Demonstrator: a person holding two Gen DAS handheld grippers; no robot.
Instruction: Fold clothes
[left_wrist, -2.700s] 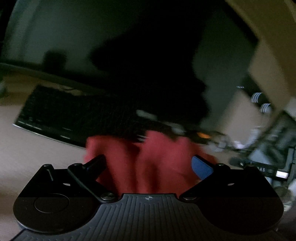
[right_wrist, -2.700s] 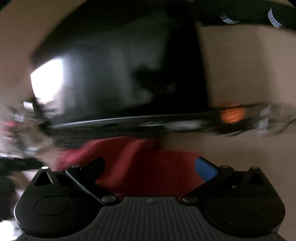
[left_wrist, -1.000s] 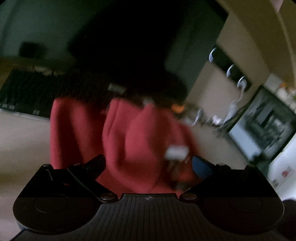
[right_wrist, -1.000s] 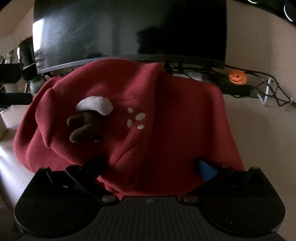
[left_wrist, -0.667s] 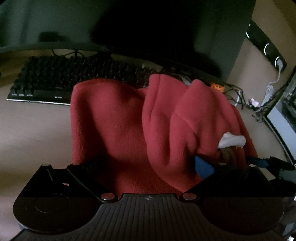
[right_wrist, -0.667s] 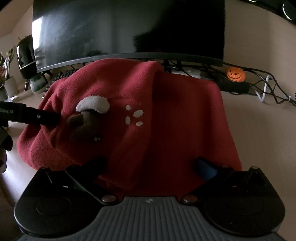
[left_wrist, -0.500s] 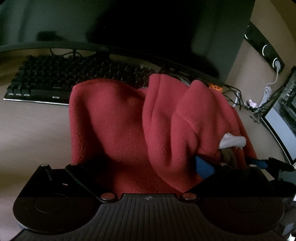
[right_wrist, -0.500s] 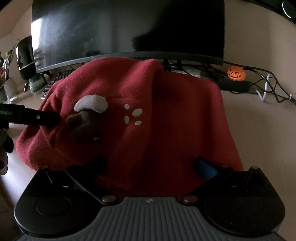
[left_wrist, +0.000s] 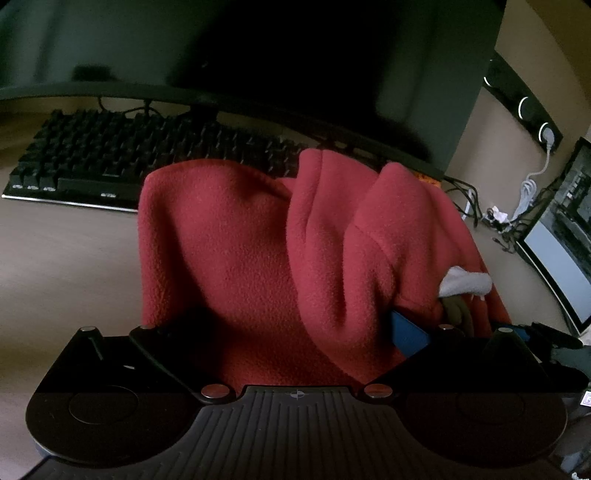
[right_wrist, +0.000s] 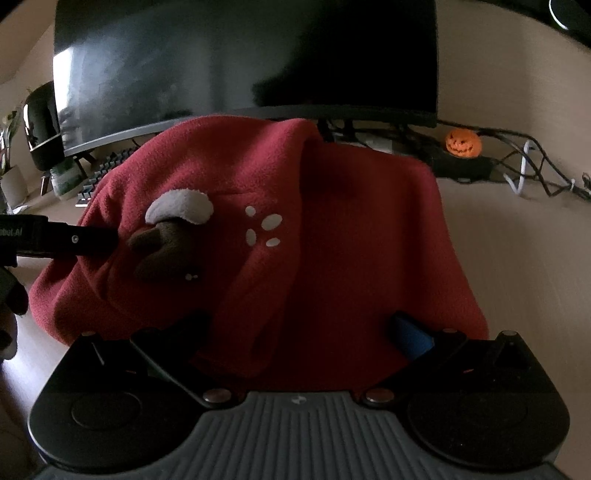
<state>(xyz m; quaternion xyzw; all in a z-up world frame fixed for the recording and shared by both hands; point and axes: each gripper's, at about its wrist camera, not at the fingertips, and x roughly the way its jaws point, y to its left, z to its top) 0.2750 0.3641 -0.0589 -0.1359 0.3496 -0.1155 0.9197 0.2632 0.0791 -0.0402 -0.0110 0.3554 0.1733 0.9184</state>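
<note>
Comparing with a second ago, the red fleece (left_wrist: 258, 258) has been lowered from mid-air onto the bench (left_wrist: 66, 258). Both the left claw (left_wrist: 291, 332) and right claw (right_wrist: 295, 332) are seen spread apart around the cloth, so folding can begin

Red garment (left_wrist: 240, 251) — nubby matt fleece; monitor (right_wrist: 221, 66) — glossy

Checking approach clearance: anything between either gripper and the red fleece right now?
Nothing visible. The red fleece garment already bunches between the open fingers of the left gripper, and likewise fills the gap of the open right gripper. The keyboard and monitor sit behind it, beyond the cloth.
</note>
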